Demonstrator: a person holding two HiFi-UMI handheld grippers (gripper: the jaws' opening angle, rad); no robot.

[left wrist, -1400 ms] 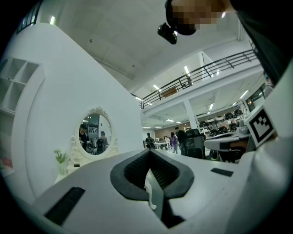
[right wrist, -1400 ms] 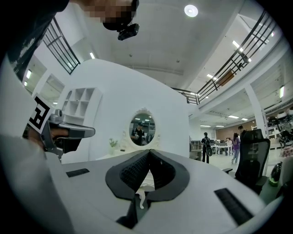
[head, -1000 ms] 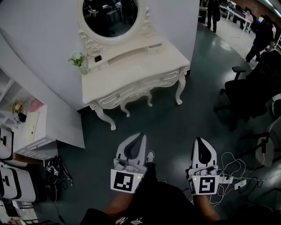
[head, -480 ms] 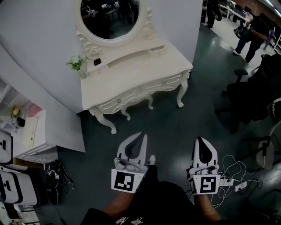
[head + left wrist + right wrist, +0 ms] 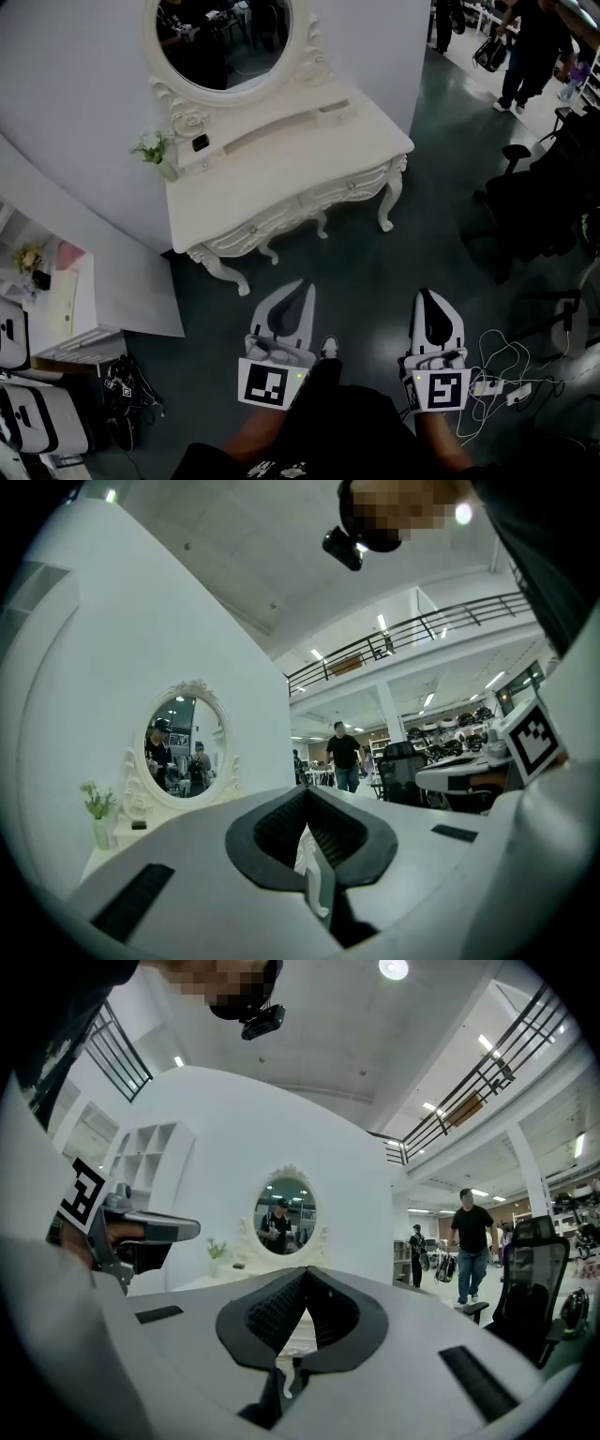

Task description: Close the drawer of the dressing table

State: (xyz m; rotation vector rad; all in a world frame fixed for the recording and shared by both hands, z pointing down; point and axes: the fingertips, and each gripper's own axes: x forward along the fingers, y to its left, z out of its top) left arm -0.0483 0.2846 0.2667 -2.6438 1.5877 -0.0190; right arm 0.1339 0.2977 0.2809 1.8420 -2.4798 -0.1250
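You have the left gripper at the lower centre of the head view and the right gripper to its right, both held level above the dark floor with their tips toward the dressing table. In the left gripper view the two jaws meet at their tips; only a narrow slot remains lower down, through which a pale carved part of the table shows, and nothing sits between the pads. In the right gripper view the jaws are likewise fully closed tip to tip, with nothing gripped. Neither gripper touches the table: both are well apart from it. The table stands against the white wall in the upper centre of the head view, under an oval mirror. On its worktop, a small drawer at the right end of the raised back shelf sticks out forward of the shelf front. The two wide front drawers look flush with the carved apron. A small vase of flowers stands at the worktop's left rear corner, with a small dark object just beside it. White cables lie on the floor at the lower right, near the right gripper.
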